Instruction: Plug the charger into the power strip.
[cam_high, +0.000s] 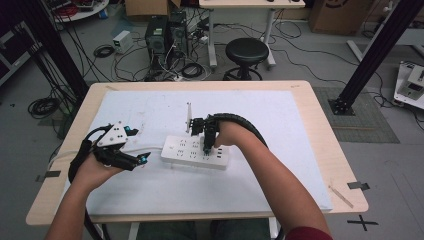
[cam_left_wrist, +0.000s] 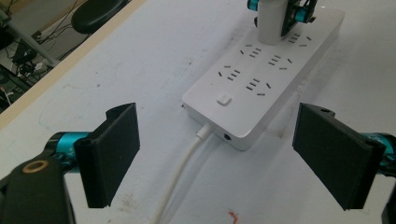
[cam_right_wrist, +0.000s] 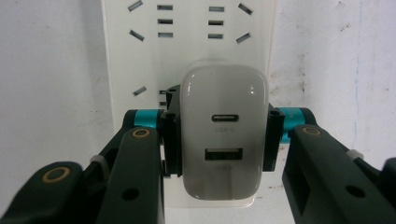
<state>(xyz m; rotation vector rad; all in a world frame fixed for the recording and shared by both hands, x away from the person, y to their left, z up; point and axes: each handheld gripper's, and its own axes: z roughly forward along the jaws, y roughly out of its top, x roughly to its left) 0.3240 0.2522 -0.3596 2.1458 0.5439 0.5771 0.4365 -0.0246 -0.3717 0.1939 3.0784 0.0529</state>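
Even, bright overhead light, soft shadows; gripper views sharp at centre, blurred near bottom edges; high view slightly soft.

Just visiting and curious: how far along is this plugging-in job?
Underway. The right gripper is clamped on the white charger and holds it on the power strip; whether it is fully seated cannot be told. The left gripper waits open beside the strip's cord end. Left: letting go.
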